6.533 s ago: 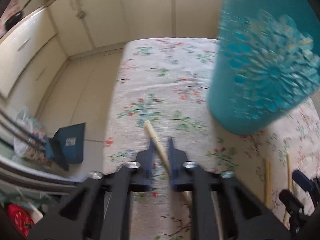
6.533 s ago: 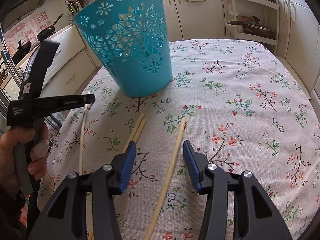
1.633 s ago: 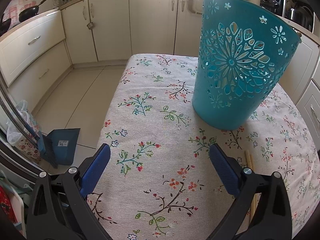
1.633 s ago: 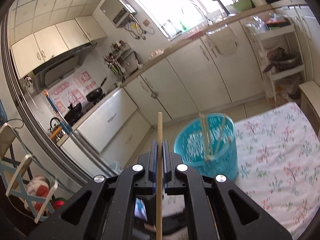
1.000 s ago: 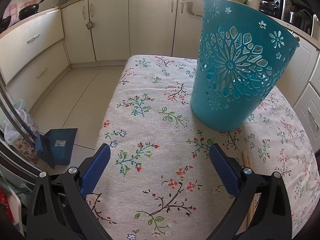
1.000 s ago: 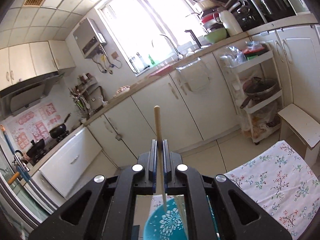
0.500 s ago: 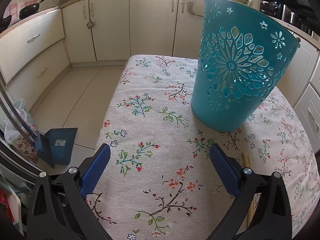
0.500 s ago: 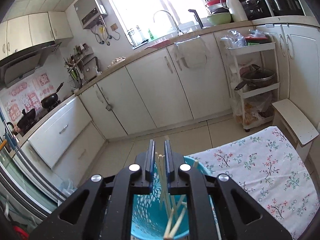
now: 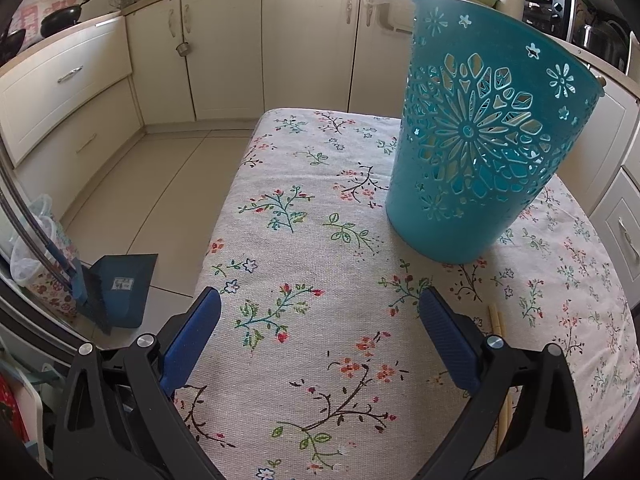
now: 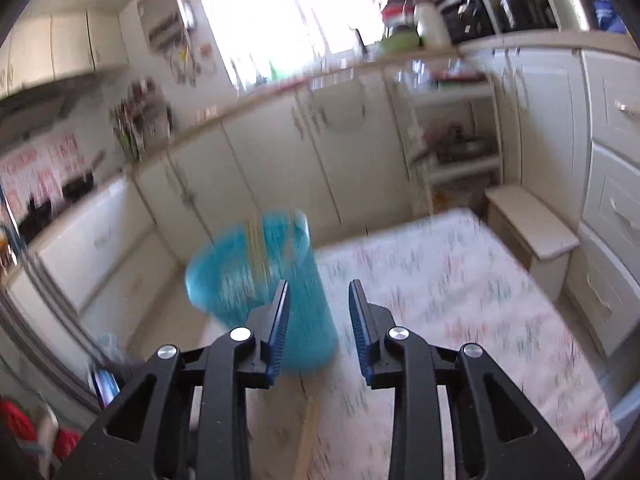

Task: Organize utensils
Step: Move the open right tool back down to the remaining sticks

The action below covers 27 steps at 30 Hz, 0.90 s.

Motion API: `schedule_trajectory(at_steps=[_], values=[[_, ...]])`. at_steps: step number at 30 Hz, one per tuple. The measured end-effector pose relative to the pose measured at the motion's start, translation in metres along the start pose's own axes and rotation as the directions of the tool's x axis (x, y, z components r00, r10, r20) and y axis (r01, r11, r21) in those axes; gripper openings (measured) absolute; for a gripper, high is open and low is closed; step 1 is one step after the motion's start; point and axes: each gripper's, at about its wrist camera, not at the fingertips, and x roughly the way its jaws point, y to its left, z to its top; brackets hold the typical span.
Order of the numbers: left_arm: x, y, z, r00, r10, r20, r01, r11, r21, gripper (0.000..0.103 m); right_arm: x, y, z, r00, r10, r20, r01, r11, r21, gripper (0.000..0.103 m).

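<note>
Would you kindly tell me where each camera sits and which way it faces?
Left wrist: sits behind the left tongs, looking down across the floral tablecloth at the teal basket; only its wide-open blue pads show.
Right wrist: sits behind the right tongs, angled down at the blurred basket; its empty jaws are opening.
Shared: basket, tablecloth, cream cabinets.
</note>
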Motion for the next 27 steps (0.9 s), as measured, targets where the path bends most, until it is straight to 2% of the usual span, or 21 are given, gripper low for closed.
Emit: schedule_trajectory(at_steps=[3, 7, 11, 18, 27], values=[[0.000, 0.001, 0.000, 1.000, 0.003, -0.002, -0.003, 1.000, -0.002, 0.095, 0.025, 0.002, -0.043, 0.988, 0.008, -0.156, -0.011, 1.000, -0.023, 0.025], [0.000, 0.001, 0.000, 1.000, 0.006, -0.004, -0.006, 1.000, -0.007, 0.095, 0.050, 0.010, -0.070, 0.968, 0.014, -0.249, -0.027, 0.998, -0.048, 0.024], [0.000, 0.001, 0.000, 1.000, 0.007, -0.005, -0.007, 1.000, -0.009, 0.095, 0.063, 0.019, -0.070, 0.966, 0.007, -0.259, -0.028, 0.997, -0.077, 0.024], [0.001, 0.002, 0.000, 1.000, 0.002, -0.002, -0.002, 1.000, -0.013, 0.095, 0.071, 0.017, -0.081, 0.957, -0.055, -0.285, 0.029, 0.995, -0.093, 0.024], [0.001, 0.001, -0.001, 1.000, 0.001, -0.002, -0.001, 1.000, -0.011, 0.095, 0.072, 0.025, -0.081, 0.958, -0.072, -0.278, 0.037, 0.991, -0.131, 0.024]])
